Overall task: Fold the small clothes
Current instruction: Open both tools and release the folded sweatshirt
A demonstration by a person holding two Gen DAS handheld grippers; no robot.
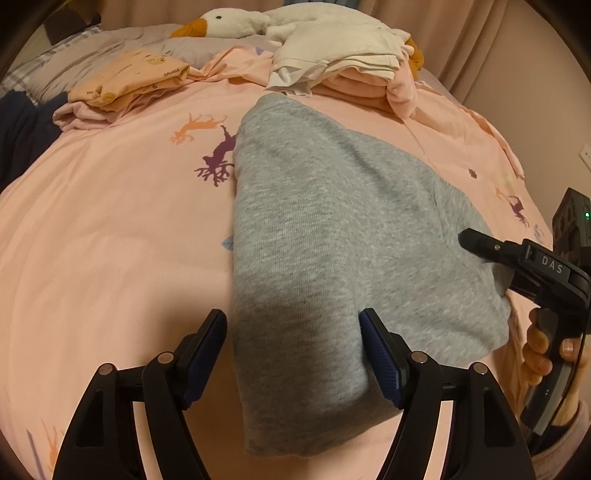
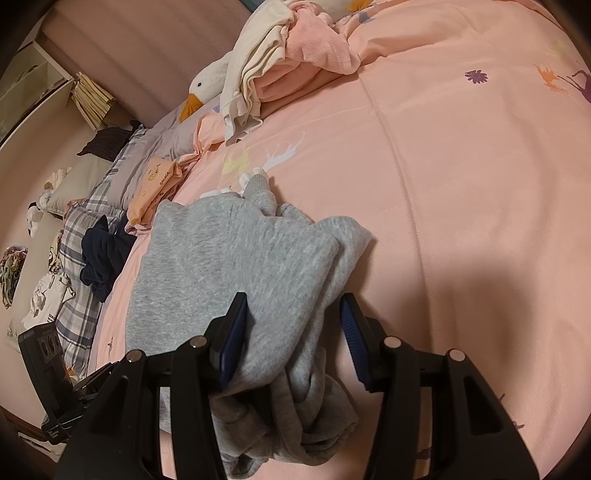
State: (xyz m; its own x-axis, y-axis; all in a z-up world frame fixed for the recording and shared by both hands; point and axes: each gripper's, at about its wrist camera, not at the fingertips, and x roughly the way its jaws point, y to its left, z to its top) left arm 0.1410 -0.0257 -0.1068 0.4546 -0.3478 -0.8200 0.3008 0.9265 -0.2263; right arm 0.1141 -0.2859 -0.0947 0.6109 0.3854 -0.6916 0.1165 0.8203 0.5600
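A grey knit garment [image 1: 332, 229] lies folded lengthwise on the pink bedspread [image 1: 110, 240]. My left gripper [image 1: 293, 325] is open, its blue pads either side of the garment's near end. In the right wrist view the same grey garment [image 2: 240, 258] lies bunched at its near end, with small white cords at its far end. My right gripper [image 2: 293, 314] is open with the bunched cloth between its fingers; it also shows in the left wrist view [image 1: 476, 240], at the garment's right edge.
A stack of folded cream and pink clothes [image 1: 343, 62] and a plush goose [image 1: 229, 22] lie at the back. An orange folded piece [image 1: 129, 77] and a dark navy garment [image 2: 103, 254] lie by the plaid pillow [image 2: 81, 295].
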